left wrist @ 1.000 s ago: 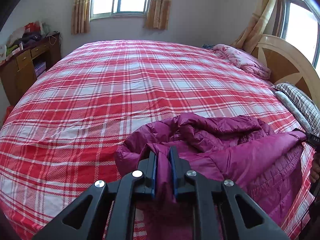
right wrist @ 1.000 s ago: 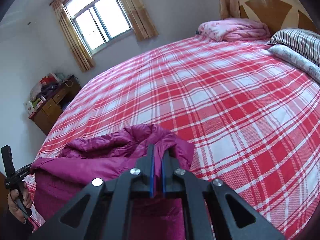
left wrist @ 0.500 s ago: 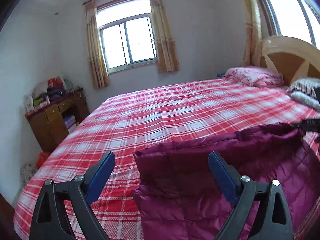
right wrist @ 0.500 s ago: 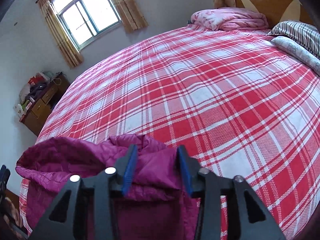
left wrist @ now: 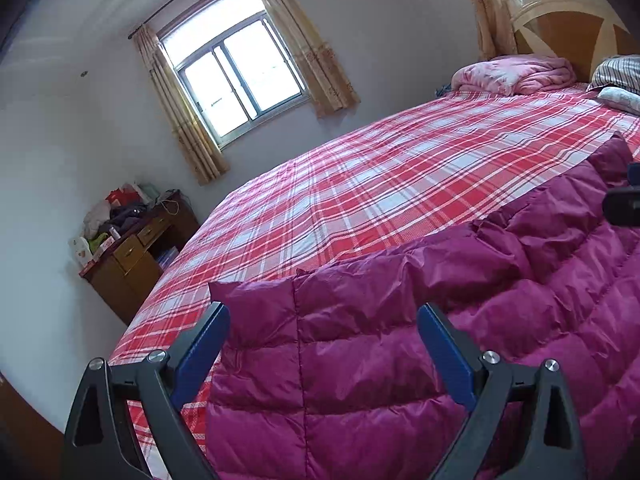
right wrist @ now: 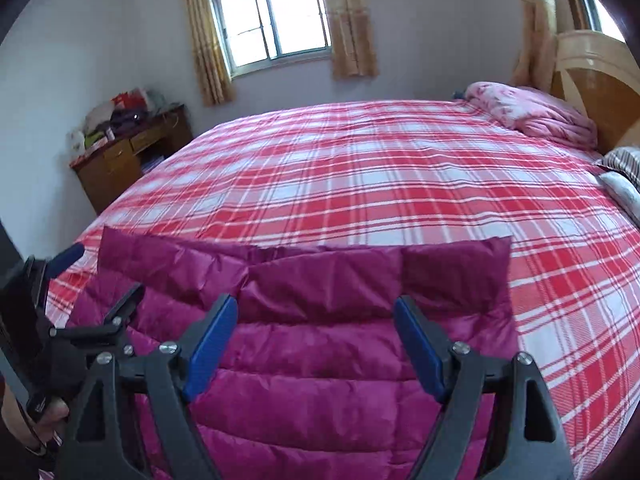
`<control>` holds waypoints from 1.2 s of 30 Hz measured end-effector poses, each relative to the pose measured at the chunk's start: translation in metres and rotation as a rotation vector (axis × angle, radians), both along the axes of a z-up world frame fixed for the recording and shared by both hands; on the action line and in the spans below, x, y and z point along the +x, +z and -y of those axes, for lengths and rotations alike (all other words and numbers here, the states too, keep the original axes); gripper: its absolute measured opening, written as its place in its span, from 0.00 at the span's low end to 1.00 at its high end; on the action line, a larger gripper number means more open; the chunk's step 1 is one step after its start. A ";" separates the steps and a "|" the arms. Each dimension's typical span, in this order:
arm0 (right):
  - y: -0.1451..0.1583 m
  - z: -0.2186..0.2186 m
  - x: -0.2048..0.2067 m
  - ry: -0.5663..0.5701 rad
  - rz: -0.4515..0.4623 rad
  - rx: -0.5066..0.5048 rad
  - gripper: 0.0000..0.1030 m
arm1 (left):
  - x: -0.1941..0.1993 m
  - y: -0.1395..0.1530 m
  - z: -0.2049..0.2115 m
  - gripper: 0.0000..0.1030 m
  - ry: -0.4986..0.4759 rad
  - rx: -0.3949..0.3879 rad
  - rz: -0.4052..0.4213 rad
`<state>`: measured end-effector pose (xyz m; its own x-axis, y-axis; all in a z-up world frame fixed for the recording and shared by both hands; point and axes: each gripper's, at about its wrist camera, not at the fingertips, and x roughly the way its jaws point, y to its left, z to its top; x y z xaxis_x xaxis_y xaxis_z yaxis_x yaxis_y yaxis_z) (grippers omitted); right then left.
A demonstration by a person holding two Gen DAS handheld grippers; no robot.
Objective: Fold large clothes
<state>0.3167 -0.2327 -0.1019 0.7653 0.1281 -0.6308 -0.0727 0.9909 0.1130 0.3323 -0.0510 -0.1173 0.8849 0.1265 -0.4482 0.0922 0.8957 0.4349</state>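
One magenta quilted jacket [right wrist: 320, 360] is seen spread at the lower edge of the plaid bed [right wrist: 380, 184], with two hand-held grippers, left [left wrist: 322, 344] and right [right wrist: 316, 340], just opened wide above it, nothing pinched.

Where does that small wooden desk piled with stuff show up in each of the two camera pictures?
Left wrist view: the desk stands at the left edge, about halfway down, beside the bed's far corner.
Right wrist view: the desk sits upper left, against the wall.
Shared landmark: the curtained window, up and to the right of the desk in both.
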 end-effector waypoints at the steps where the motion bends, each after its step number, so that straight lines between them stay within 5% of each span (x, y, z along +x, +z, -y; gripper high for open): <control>1: -0.009 -0.003 0.006 -0.008 -0.016 -0.016 0.80 | 0.007 -0.004 0.000 0.92 0.011 -0.004 -0.016; 9: -0.047 0.019 0.037 -0.085 -0.108 0.011 0.80 | 0.046 -0.030 -0.010 0.92 0.070 -0.108 -0.133; 36: -0.066 0.011 0.050 -0.089 -0.199 -0.026 0.87 | 0.066 -0.052 -0.014 0.99 0.089 -0.131 -0.271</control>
